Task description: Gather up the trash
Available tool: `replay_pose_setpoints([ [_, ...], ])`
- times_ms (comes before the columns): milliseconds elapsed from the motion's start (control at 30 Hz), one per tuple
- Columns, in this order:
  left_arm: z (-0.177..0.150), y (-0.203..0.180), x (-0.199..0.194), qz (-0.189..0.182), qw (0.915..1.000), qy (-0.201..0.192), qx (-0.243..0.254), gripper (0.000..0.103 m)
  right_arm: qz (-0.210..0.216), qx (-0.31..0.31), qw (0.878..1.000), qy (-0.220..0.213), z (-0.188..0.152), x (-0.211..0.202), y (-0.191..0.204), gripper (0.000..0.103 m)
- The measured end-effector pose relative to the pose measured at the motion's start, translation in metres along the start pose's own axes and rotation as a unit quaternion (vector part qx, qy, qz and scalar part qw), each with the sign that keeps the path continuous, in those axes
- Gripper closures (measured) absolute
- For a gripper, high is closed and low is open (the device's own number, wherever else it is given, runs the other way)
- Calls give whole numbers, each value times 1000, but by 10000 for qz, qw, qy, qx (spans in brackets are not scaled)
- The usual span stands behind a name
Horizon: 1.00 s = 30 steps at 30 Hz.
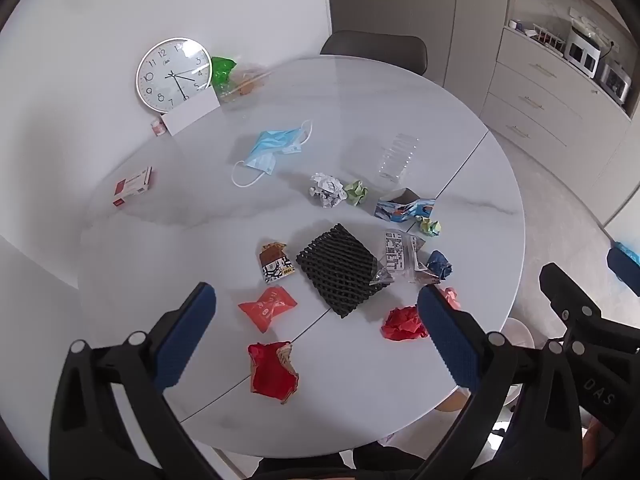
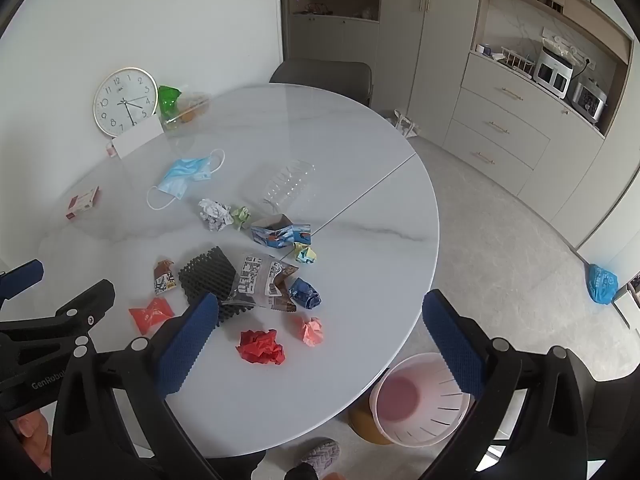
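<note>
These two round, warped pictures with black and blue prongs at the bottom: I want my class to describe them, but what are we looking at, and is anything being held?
No robot: a person holds a hand-held grasping tool in each hand, with a wide-angle camera on each looking along its two blue-padded fingers. One picture is from the left tool, the other from the right tool. Both tools are open, above the table and empty. On the round white table lies trash: a blue face mask, a black foam net, a red crumpled paper, wrappers and paper balls. A clock leans on the wall. A pink bin stands on the floor beside the table.
</note>
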<state>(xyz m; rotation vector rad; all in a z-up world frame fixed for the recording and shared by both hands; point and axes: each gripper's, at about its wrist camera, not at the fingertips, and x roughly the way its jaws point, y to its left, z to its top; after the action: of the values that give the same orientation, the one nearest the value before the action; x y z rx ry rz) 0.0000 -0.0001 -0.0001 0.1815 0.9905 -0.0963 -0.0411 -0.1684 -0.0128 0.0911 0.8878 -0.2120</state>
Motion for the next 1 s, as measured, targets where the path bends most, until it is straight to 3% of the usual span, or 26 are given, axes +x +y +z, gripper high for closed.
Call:
replay_pose_setpoints([
  [1000,-4,0,1,-68,9999,67,-82,6,8,10,10000,-23,1,-2,2,2],
])
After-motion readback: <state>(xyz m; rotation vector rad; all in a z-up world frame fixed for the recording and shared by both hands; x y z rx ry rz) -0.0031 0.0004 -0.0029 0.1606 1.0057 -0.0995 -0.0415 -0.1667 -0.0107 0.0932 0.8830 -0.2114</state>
